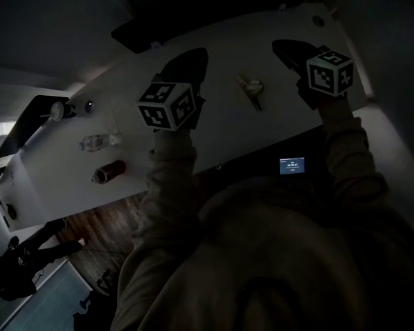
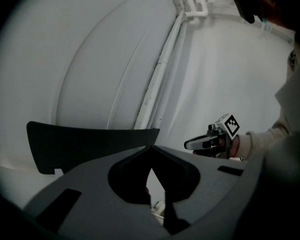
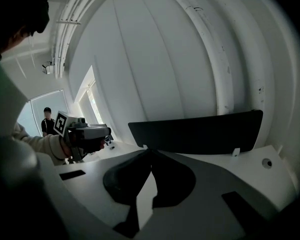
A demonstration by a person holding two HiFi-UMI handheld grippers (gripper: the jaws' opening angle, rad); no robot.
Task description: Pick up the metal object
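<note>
The metal object (image 1: 250,88) lies on the counter (image 1: 214,140), in the upper middle of the frame, between the left gripper (image 2: 151,149) and the right gripper (image 3: 151,151). Both have their fingers closed together and hold nothing.

The head camera is looking steeply down from above the person onto the white tabletop (image 1: 228,136), while the cameras on the left gripper (image 1: 190,61) and right gripper (image 1: 286,48) are riding low and close over it, facing its far edge, each catching the other gripper and a dark panel (image 3: 195,131) there.
</note>
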